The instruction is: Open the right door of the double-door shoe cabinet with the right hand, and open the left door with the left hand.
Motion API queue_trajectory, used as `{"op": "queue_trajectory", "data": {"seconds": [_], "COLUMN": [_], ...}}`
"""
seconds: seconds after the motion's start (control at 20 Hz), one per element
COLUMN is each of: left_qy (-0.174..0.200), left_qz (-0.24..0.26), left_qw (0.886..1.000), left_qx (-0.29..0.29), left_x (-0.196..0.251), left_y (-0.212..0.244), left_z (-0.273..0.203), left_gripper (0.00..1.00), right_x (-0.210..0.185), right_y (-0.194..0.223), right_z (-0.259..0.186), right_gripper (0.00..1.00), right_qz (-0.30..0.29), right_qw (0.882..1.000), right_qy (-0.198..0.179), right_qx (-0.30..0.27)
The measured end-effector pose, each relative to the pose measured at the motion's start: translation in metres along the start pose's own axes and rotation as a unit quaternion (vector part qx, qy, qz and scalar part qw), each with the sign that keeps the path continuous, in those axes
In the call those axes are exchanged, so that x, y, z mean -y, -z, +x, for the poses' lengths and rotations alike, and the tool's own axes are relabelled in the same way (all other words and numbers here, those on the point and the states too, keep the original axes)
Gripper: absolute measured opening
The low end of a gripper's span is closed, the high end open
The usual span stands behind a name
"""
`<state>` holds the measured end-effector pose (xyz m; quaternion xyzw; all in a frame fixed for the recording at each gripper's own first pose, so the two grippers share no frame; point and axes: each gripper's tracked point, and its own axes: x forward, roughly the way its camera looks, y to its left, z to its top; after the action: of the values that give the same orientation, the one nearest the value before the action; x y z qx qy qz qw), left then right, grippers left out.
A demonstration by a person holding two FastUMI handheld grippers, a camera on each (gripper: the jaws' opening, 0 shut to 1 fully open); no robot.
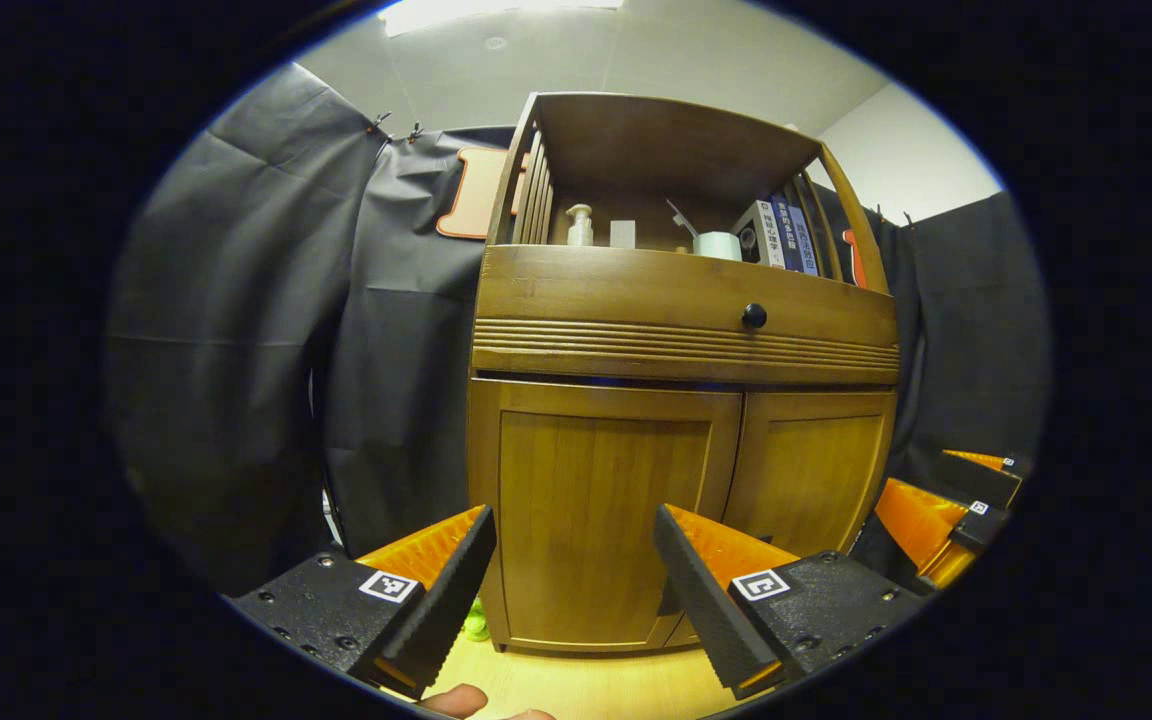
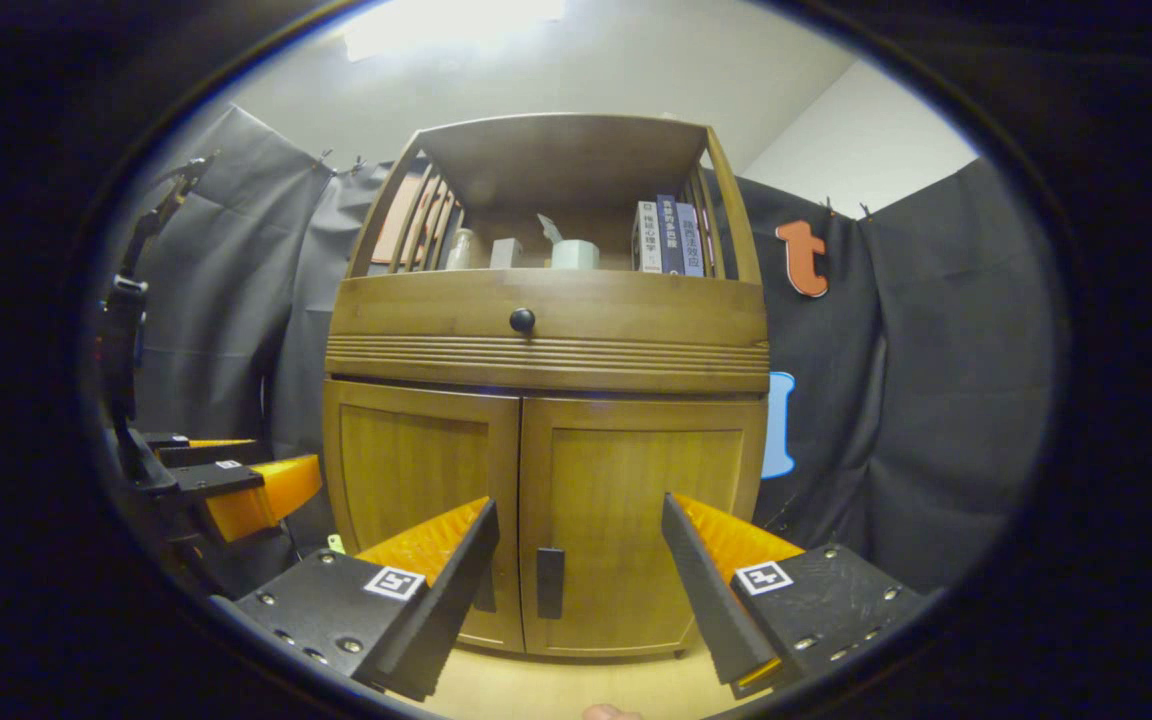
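The wooden shoe cabinet (image 1: 681,330) stands in front of me with both lower doors shut. In the left gripper view my left gripper (image 1: 573,530) is open, and its fingers frame the left door (image 1: 601,510) from a short way off. The right door (image 1: 814,468) lies beyond, with the right gripper (image 1: 961,505) near its outer edge. In the right gripper view my right gripper (image 2: 581,515) is open before the right door (image 2: 641,490). That door's dark handle (image 2: 549,582) shows between the fingers. The left door (image 2: 411,470) sits beside it, and the left gripper (image 2: 236,485) hangs at the left.
Above the doors is a drawer with a black knob (image 1: 754,316). The open shelf (image 2: 556,250) on top holds books, a pump bottle and a cup. Black cloth hangs on both sides. The cabinet rests on a light wooden floor (image 1: 586,685), with a small green object (image 1: 476,625) by its left foot.
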<state>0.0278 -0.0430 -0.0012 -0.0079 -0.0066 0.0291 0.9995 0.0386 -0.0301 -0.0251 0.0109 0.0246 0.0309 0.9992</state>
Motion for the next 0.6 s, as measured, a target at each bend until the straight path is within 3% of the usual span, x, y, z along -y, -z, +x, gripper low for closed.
{"op": "queue_trajectory", "data": {"seconds": [0.2, 0.6], "left_qy": [-0.009, -0.061], "left_qz": [-0.001, 0.005], "left_qw": [1.0, 0.998], "left_qx": [0.004, 0.005], "left_x": [-0.001, -0.036], "left_y": [0.0, 0.004], "left_z": [0.007, 0.012], "left_gripper": [0.97, 0.97], "right_x": [0.001, -0.019], "right_y": [0.019, 0.061], "right_z": [0.018, 0.07], "right_gripper": [0.95, 0.97], "right_qz": [-0.001, 0.007], "right_qw": [1.0, 0.997], "right_qy": [-0.009, -0.035], "right_qx": [-0.018, -0.064]}}
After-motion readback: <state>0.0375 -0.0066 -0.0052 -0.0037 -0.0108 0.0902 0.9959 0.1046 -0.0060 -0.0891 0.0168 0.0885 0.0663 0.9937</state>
